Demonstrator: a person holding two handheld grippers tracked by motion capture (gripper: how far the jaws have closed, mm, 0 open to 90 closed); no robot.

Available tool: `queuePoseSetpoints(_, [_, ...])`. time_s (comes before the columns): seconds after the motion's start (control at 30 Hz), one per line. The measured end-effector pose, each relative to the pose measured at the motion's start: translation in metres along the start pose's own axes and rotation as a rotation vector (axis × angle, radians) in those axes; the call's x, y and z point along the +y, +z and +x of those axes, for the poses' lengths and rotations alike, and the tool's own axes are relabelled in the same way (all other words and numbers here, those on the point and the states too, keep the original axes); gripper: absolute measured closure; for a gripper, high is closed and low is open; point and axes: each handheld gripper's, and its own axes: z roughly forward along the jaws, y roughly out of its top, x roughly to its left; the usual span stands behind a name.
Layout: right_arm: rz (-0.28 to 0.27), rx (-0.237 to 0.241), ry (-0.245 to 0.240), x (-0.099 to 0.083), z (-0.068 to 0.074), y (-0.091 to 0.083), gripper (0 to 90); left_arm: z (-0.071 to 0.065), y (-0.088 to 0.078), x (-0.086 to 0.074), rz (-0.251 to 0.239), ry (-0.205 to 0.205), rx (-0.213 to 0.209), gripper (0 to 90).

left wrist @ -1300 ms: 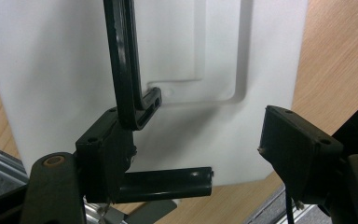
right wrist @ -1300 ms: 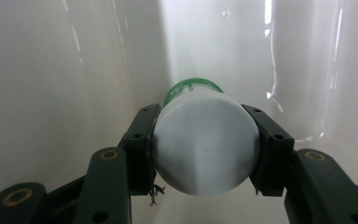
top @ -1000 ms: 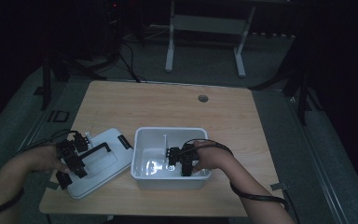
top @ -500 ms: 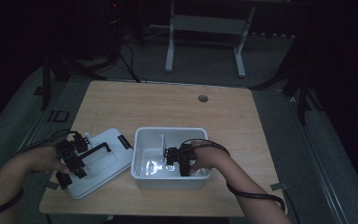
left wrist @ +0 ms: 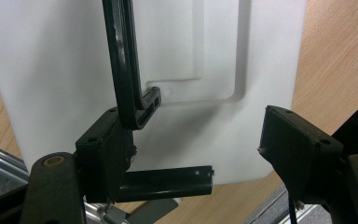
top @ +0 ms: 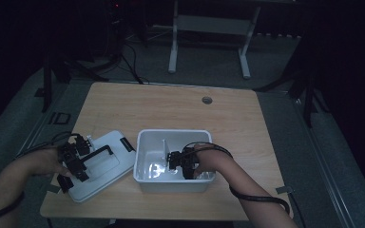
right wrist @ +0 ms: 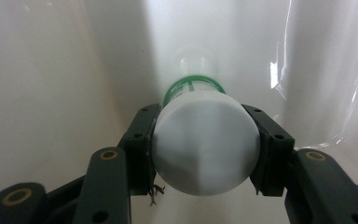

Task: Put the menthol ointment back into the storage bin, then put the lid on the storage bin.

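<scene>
looking down from the high view, the white bin (top: 145, 156) sits at the near middle of the wooden table (top: 171, 109), with its white lid (top: 102, 166) lying flat just to its left. the right gripper (top: 178, 164) is lowered inside the bin; the left gripper (top: 71, 164) rests over the lid. in the left gripper view, the jaws stand apart with nothing between the pads, one jaw beside the lid's black handle (left wrist: 126, 70), not clamped on it. in the right gripper view, the jaws are closed on the white cap (right wrist: 205, 142) of a small bottle (right wrist: 193, 86) with a green band, which lies against the bin's inner wall. judged from this, the bottle is light, rigid plastic with a smooth, somewhat slippery cap; the grip across the cap's sides looks sound, though a hold lower on the body would resist twisting better.
</scene>
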Motion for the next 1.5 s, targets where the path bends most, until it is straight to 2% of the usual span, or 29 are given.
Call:
queuePoseSetpoints(0.17, [-0.011,0.007,0.028,0.0,-0.001,-0.001,43.8,0.0,0.0,0.0,0.003,-0.002,-0.001,25.5])
queuePoseSetpoints(0.3, [-0.023,0.008,0.022,-0.001,-0.001,-0.005,41.5,0.001,-0.001,0.0,0.004,-0.004,0.001,25.6])
queuePoseSetpoints(0.47, [-0.068,-0.001,0.026,-0.008,-0.001,-0.02,40.6,0.0,-0.001,0.0,0.006,-0.001,0.004,25.6])
queuePoseSetpoints(0.57, [-0.09,0.011,0.039,-0.014,-0.001,-0.03,39.7,-0.001,-0.002,0.001,0.005,-0.001,0.005,25.6])
queuePoseSetpoints(0.67, [-0.115,-0.003,0.049,-0.022,-0.003,-0.042,37.6,-0.001,-0.001,0.001,0.009,0.001,0.007,25.5])
queuePoseSetpoints(0.77, [-0.162,-0.012,0.059,-0.031,-0.006,-0.054,33.8,-0.001,-0.001,0.002,0.014,0.008,0.018,25.5])
queuePoseSetpoints(0.93, [-0.244,-0.015,0.078,-0.048,-0.009,-0.074,28.3,0.0,0.0,0.003,0.007,0.002,0.008,25.6])
queuePoseSetpoints(1.0, [-0.275,-0.05,0.084,-0.055,-0.009,-0.083,24.3,0.0,-0.001,0.003,0.005,0.008,0.006,25.5])
queuePoseSetpoints(1.1, [-0.326,-0.063,0.108,-0.066,-0.01,-0.095,20.3,0.0,-0.002,0.002,0.01,0.032,0.02,25.6])
queuePoseSetpoints(1.13, [-0.333,-0.072,0.119,-0.07,-0.011,-0.099,19.5,0.0,-0.003,0.002,0.006,0.029,0.024,25.6])
queuePoseSetpoints(1.2, [-0.327,-0.082,0.108,-0.08,-0.01,-0.104,13.2,0.001,-0.005,0.002,-0.002,0.029,0.026,25.6])
queuePoseSetpoints(1.33, [-0.333,-0.088,0.132,-0.095,-0.011,-0.107,13.2,0.003,-0.007,0.001,-0.011,0.023,0.024,25.6])
queuePoseSetpoints(1.4, [-0.335,-0.1,0.134,-0.106,-0.011,-0.106,12.9,0.004,-0.007,0.001,-0.011,0.026,0.024,25.6])
queuePoseSetpoints(1.5, [-0.339,-0.118,0.17,-0.129,-0.014,-0.099,13.0,0.005,-0.007,0.001,-0.013,0.033,0.033,25.6])
